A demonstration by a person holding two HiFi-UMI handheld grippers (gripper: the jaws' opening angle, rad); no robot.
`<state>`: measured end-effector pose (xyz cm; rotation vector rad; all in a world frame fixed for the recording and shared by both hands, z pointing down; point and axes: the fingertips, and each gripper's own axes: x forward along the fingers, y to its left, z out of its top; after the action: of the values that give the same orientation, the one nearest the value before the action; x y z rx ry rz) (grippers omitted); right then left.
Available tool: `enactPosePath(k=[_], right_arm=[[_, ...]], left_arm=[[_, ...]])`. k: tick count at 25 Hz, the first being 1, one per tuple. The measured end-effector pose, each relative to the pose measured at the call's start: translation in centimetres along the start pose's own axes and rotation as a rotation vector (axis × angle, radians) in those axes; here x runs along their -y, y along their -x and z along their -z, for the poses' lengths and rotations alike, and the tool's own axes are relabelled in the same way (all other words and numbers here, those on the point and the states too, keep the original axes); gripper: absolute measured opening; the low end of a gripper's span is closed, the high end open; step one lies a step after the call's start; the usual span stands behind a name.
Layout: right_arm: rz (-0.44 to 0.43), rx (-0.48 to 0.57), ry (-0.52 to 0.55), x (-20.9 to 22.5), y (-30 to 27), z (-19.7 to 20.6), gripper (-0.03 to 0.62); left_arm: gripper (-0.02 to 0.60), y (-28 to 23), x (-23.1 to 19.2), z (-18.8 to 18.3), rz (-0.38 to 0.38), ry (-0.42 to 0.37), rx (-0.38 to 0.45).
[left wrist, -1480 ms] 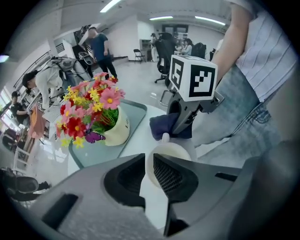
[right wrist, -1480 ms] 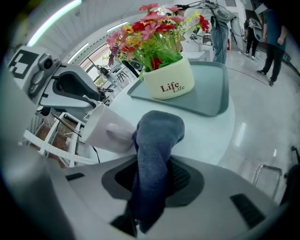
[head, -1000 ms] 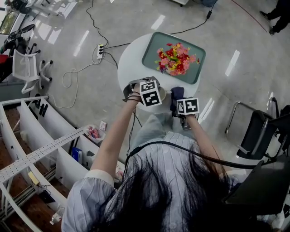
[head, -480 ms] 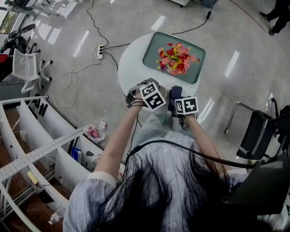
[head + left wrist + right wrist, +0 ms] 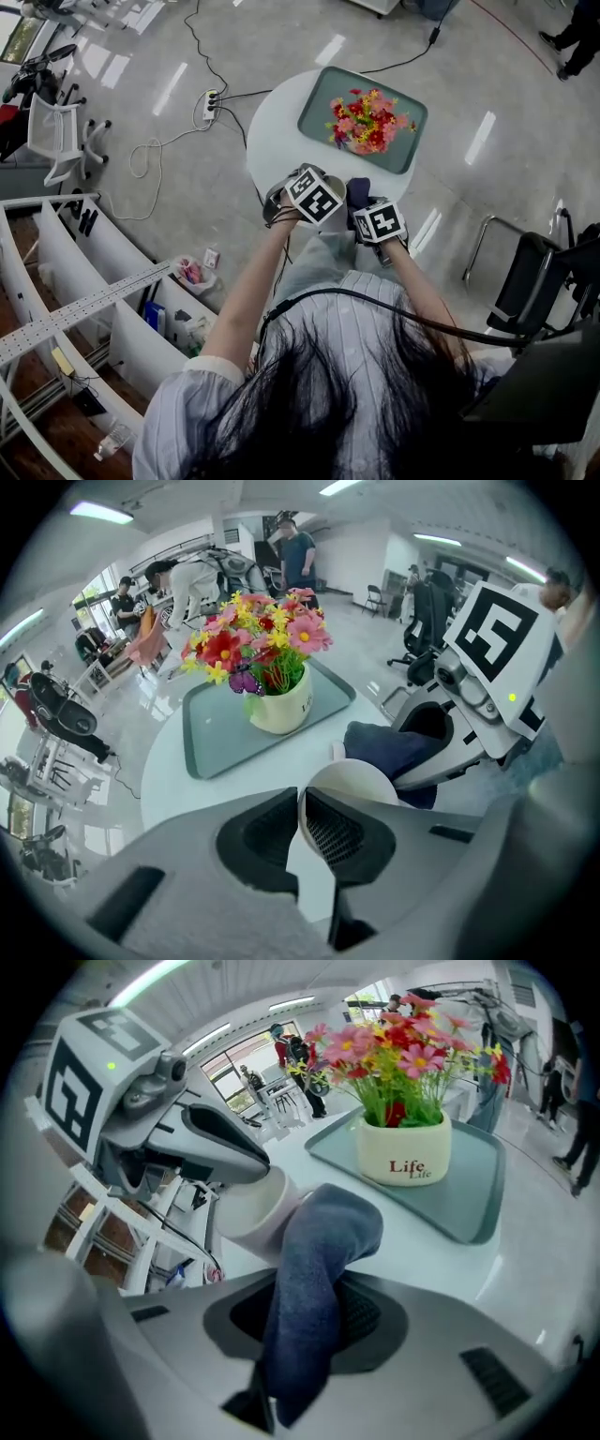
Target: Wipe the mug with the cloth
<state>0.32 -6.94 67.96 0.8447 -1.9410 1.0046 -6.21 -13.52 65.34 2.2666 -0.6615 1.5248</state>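
My left gripper (image 5: pixel 298 829) is shut on the rim of a white mug (image 5: pixel 352 782), holding it tilted above the near edge of the round white table (image 5: pixel 277 131). My right gripper (image 5: pixel 305 1321) is shut on a dark blue cloth (image 5: pixel 314 1269), whose free end presses against the mug's side (image 5: pixel 251 1211). In the head view the mug (image 5: pixel 335 187) shows between the two marker cubes, with the cloth (image 5: pixel 359 193) just right of it. The left gripper (image 5: pixel 323 192) and right gripper (image 5: pixel 361 208) sit close together.
A grey-green tray (image 5: pixel 323 108) at the table's far side carries a cream pot of flowers (image 5: pixel 367 124). A power strip and cables (image 5: pixel 208 105) lie on the floor at left. White shelving (image 5: pixel 84 281) stands at left, a dark chair (image 5: pixel 534 281) at right.
Both grippers have drawn slightly closer together and shifted a little away from me; the left marker cube has turned, tilting the mug toward the cloth.
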Motion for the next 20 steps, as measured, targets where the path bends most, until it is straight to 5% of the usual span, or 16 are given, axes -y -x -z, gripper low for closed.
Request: enactPosePath(k=[7, 12, 20], right_arm=[[0.003, -0.015, 0.176, -0.8, -0.1, -0.4, 0.124], [-0.008, -0.016, 0.183, -1.2, 0.1, -0.1, 0.124], [-0.018, -0.013, 0.185, -1.4, 0.0, -0.4, 0.124]], left_arm=[[0.038, 0.5, -0.3, 0.7, 0.019, 0.174, 0.027], [0.038, 1.2, -0.6, 1.2, 0.032, 0.375, 0.079], [0.038, 2.7, -2.1, 2.5, -0.053, 0.68, 0.132]])
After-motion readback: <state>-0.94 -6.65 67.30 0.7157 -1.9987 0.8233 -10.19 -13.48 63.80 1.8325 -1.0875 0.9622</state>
